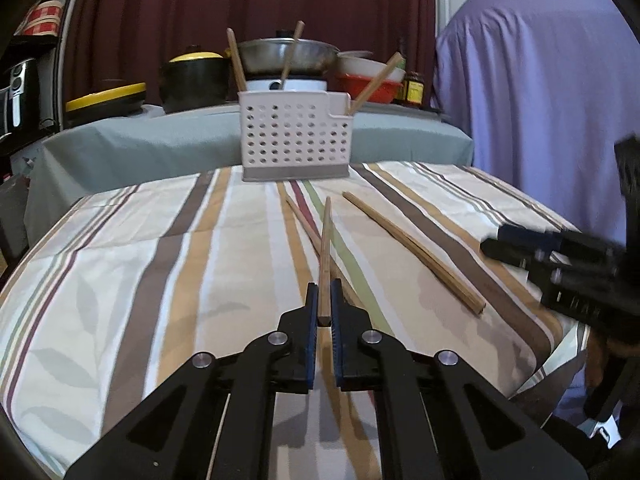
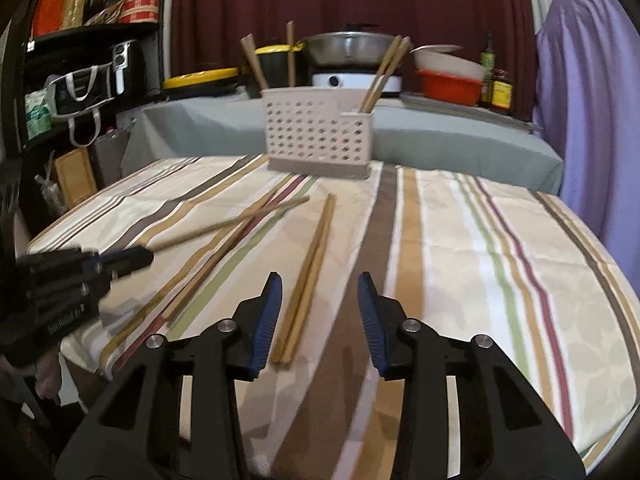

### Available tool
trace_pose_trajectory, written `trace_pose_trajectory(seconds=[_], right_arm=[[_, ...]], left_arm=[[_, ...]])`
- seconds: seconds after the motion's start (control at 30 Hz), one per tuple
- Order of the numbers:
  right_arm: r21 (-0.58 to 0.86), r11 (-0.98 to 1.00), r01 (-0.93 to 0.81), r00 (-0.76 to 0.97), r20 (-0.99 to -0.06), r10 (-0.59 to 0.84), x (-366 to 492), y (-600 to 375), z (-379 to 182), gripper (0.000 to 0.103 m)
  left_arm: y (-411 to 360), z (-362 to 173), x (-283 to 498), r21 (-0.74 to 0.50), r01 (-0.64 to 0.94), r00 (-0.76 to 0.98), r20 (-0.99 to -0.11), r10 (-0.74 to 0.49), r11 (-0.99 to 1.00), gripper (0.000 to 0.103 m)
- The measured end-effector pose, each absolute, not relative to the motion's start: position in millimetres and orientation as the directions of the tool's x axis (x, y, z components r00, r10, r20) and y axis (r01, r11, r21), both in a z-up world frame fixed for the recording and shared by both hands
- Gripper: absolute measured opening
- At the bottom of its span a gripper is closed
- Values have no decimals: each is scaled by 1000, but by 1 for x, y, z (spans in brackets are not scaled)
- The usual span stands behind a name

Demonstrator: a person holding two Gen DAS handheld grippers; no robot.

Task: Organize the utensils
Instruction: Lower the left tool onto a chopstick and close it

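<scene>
My left gripper [image 1: 324,292] is shut on a wooden chopstick [image 1: 326,248], holding its thick end above the striped tablecloth, tip pointing toward the white perforated utensil holder [image 1: 296,136]. It also shows in the right wrist view [image 2: 136,258] with the held chopstick [image 2: 232,222]. Another chopstick [image 1: 300,216] lies under it. A pair of chopsticks [image 1: 412,252] lies to the right, seen in the right wrist view [image 2: 308,280]. My right gripper [image 2: 318,284] is open and empty, just above the near end of that pair. The holder [image 2: 318,132] has several chopsticks standing in it.
The table with the striped cloth [image 2: 500,260] drops off at its left and right edges. Behind it a grey-covered table [image 1: 160,140] carries pots, a wok, bowls and bottles. A black shelf [image 2: 80,40] stands at left, a purple-covered object [image 1: 540,100] at right.
</scene>
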State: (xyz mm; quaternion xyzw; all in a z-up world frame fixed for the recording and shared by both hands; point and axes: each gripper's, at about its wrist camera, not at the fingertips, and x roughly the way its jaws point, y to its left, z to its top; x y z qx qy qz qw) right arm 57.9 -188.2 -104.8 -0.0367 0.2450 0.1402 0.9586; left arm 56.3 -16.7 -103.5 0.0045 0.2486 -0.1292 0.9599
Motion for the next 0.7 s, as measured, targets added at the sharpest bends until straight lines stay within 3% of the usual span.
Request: trace_pose_trajectory(seconds=[0.43,0.7], right_arm=[[34,923,-383,760,-557,336,53,-166,-124,34],[21,925,-379,742,-591,317,55,-162,-130,32]], left_arm=[[-3,-101,54,-63,206,853,-477,-211,976,7],[-2,-101,54,-64,206,853,-478,-211,976,7]])
